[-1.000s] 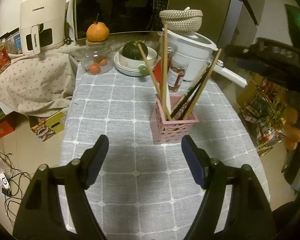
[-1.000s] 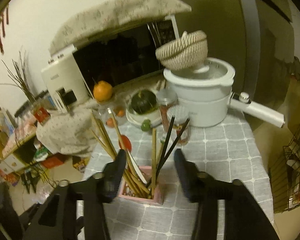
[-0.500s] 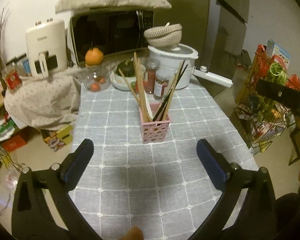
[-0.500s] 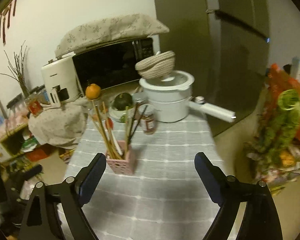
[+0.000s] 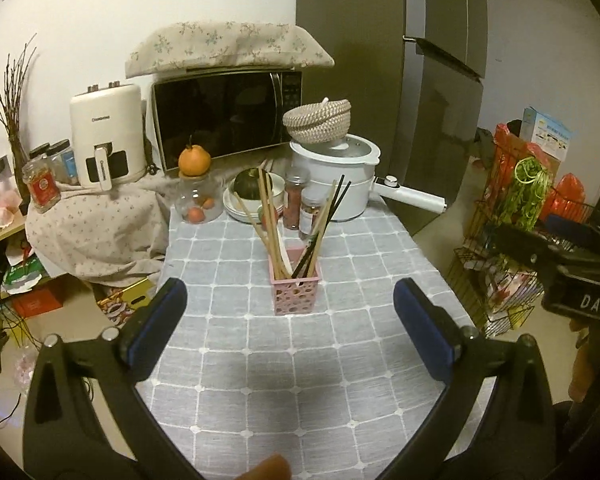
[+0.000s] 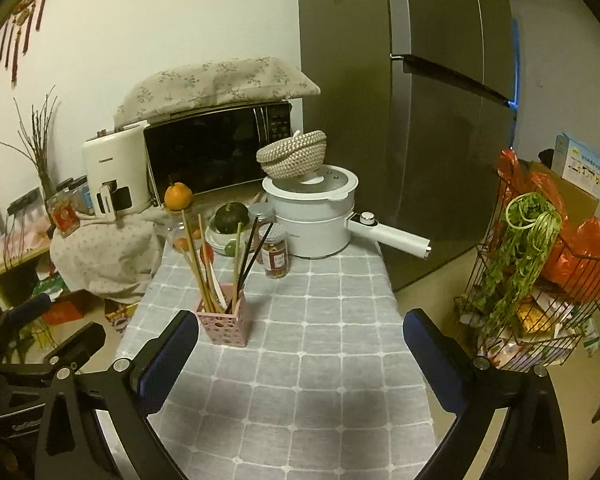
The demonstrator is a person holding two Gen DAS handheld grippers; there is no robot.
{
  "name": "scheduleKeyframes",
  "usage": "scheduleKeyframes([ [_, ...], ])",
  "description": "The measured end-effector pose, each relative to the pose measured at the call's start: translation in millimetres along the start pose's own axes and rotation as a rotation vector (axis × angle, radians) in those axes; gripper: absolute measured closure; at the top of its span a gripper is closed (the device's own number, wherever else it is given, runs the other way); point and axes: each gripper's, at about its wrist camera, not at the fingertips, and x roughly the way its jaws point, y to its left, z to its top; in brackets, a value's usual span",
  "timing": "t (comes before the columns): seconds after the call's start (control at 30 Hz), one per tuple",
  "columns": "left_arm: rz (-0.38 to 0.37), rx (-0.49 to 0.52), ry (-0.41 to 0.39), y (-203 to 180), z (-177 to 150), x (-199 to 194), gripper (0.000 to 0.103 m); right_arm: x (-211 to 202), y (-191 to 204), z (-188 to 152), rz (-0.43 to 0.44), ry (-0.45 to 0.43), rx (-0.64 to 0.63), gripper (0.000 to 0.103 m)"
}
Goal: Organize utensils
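Both tongs [image 5: 290, 322] [image 6: 300, 354] wide, empty

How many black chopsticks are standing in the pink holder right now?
2. Both black chopsticks lean to the right in the pink perforated plastic holder, beside the pale wooden ones. More could be hidden among the sticks.

pink perforated holder [image 5: 296, 296], grey checked tablecloth [image 5: 300, 380], perhaps floral microwave cover [image 5: 228, 46]
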Motion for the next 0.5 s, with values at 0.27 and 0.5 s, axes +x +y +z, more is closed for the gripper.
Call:
scheduleKeyframes([
  [0.27, 0.024, -0.015, -0.032, 6.6, 1.8, -4.0, 0.000, -1.8, 4.7, 0.5, -0.005, -0.009, -0.009, 0.000],
  [0.5, 0.025, -0.022, -0.034, 8.7, 2.6, -5.0, 0.000, 2.3, 14.1, -0.6, 0.012, 0.004, -0.029, 0.000],
])
